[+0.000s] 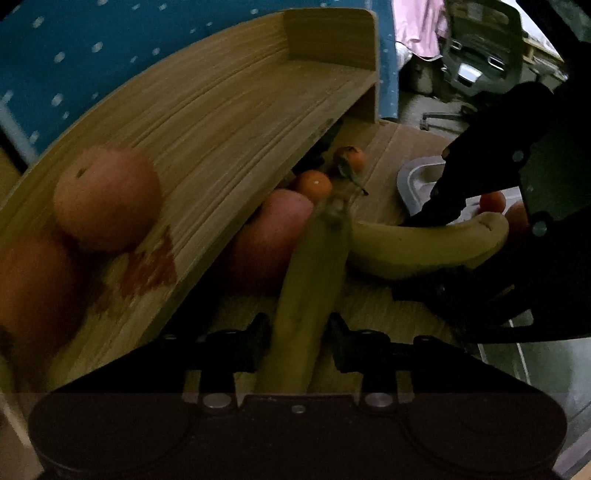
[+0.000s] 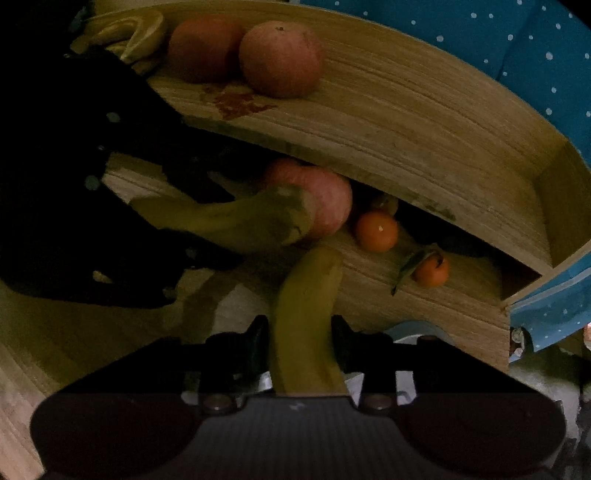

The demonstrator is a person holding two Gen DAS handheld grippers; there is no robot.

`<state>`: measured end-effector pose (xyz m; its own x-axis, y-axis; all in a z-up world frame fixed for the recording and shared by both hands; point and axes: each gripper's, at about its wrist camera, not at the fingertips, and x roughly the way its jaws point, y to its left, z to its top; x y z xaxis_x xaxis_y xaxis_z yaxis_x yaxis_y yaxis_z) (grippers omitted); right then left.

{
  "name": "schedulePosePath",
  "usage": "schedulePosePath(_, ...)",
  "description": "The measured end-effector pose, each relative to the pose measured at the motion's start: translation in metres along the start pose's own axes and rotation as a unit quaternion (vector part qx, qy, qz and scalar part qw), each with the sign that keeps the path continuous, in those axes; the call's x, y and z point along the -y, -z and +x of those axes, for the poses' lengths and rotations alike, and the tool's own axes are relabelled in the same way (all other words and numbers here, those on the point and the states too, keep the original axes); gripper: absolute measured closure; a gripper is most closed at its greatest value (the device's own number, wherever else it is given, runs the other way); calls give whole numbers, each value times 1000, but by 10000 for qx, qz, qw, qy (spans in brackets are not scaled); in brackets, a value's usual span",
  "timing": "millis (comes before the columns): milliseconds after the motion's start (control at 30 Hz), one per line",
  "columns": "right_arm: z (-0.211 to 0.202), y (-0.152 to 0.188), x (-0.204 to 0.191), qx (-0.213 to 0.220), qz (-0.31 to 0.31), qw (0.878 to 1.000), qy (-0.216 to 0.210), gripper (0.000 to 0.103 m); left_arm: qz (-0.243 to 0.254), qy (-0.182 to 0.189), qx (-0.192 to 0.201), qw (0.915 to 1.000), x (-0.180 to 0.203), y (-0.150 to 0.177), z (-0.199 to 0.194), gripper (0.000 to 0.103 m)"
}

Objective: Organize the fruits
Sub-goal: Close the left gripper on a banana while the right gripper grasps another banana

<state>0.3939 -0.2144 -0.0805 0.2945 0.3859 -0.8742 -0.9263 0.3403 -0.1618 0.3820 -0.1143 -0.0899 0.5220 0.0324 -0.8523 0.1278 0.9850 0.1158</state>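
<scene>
My left gripper is shut on a yellow-green banana that runs up between its fingers. My right gripper is shut on a second banana. In the left wrist view that second banana lies crosswise, with the black right gripper around it. In the right wrist view the left gripper holds its banana. The bananas' ends meet by a red apple under a wooden shelf; I cannot tell if they are joined.
Two reddish round fruits and a banana bunch sit on the shelf's upper board. Two tangerines lie under it. A grey tray holds a small orange fruit. Blue dotted cloth hangs behind.
</scene>
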Motion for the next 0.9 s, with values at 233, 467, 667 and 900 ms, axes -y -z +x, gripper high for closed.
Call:
schedulePosePath(233, -2, -4, -15, -17, 155, 9998, -159, 65, -593, 191, -89, 9980, -14, 23, -12, 71)
schedulePosePath(467, -7, -15, -54, 71, 301, 9990, -338, 65, -1082, 191, -141, 9938, -26, 58, -32, 71)
schedulePosePath(667, -13, -20, -90, 113, 599, 9969, -488, 65, -1296, 182, -324, 9909, -34, 99, -58, 71)
schedulePosePath(900, -19, -15, -130, 117, 1055, 9930, -511, 65, -1383, 155, -451, 9892, -38, 143, -84, 71)
